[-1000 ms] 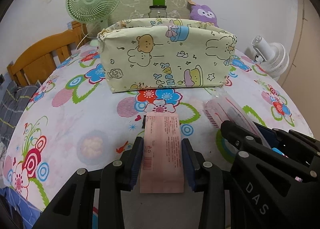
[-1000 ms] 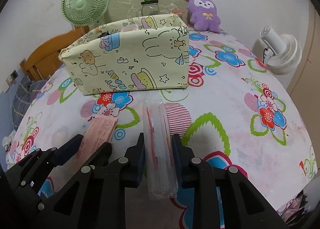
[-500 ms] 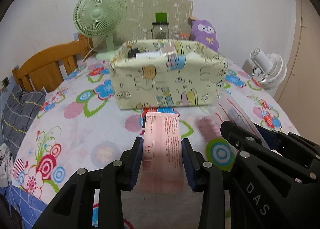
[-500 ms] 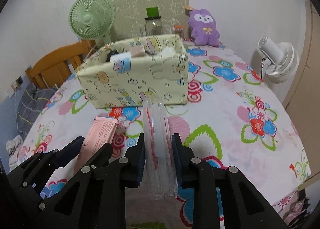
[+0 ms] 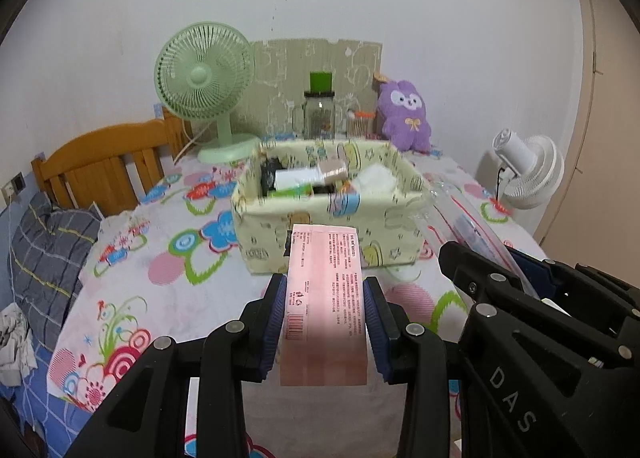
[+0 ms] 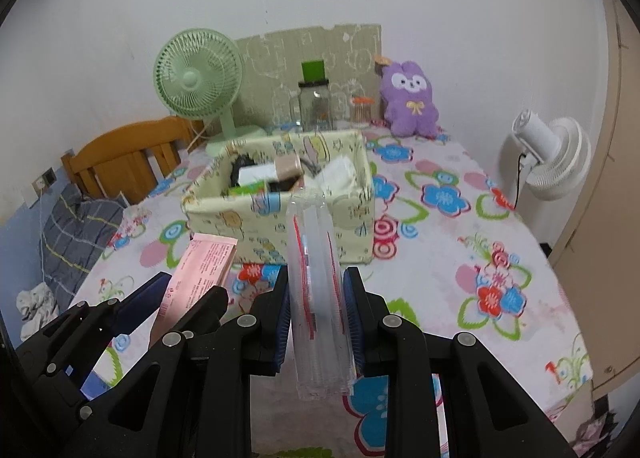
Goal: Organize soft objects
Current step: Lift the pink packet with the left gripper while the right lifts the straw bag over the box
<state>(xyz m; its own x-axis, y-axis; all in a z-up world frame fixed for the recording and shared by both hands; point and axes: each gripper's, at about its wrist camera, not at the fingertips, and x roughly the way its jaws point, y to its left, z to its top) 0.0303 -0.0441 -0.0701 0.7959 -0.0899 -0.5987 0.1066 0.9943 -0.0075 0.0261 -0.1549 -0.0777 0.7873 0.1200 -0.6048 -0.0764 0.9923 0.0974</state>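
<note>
Jaws of left gripper [image 5: 325, 312] clamped on pink packet [image 5: 325, 298], jaws of right gripper [image 6: 317, 312] pinching clear zip bag [image 6: 318, 290] by its flat sides; both carried side by side above the worktop [image 6: 460, 242], aimed at 12 o'clock toward fabric bin [image 6: 280, 214], probably for dropping in over the rim. Fine red print and barcode on packet, too small to read; "DAS" moulded on right gripper's body.
</note>
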